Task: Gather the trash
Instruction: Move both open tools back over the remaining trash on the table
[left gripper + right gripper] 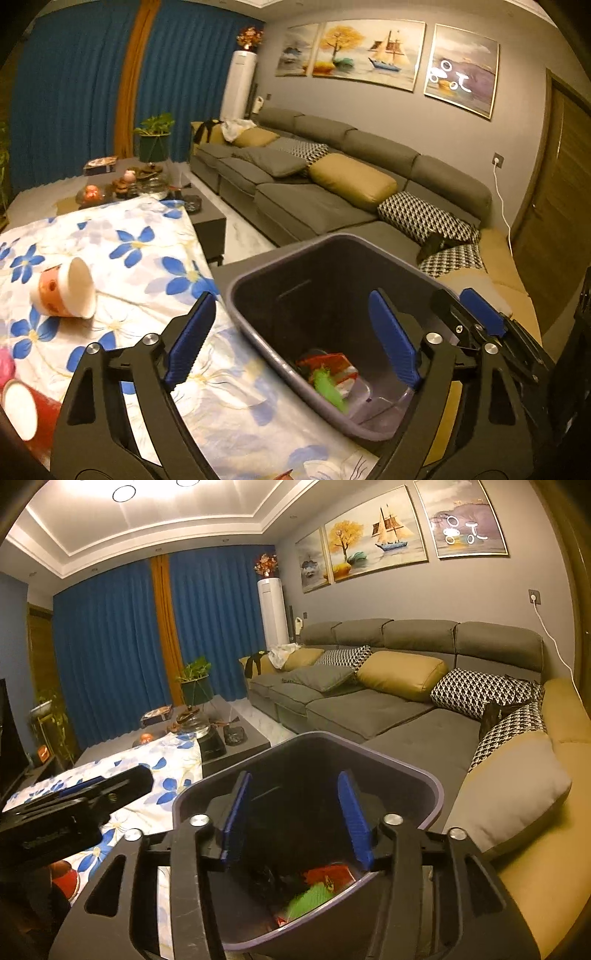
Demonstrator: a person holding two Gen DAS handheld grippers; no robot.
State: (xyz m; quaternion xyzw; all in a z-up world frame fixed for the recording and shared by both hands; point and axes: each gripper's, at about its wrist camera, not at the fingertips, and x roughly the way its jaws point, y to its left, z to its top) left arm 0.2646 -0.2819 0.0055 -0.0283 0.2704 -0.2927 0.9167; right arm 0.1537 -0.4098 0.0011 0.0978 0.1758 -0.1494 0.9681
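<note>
A dark grey trash bin (pixel 255 273) stands at the right edge of the floral-clothed table; it also shows in the right wrist view (pixel 424 775). Red and green wrappers (pixel 328 376) lie at its bottom, also seen from the right wrist (pixel 317 886). My left gripper (pixel 291 339) is open and empty, straddling the bin's near-left rim. My right gripper (pixel 295 816) is open and empty above the bin's mouth; it appears in the left view (pixel 480 317). A paper cup with an orange band (pixel 66 291) lies on its side on the cloth. A red paper cup (pixel 26 410) lies at lower left.
The floral tablecloth (pixel 147 258) covers the table. Behind it a dark coffee table (pixel 207 218) carries a tea set, bowls and a plant. A long grey sofa (pixel 332 199) with cushions runs along the right. Blue curtains hang at the back.
</note>
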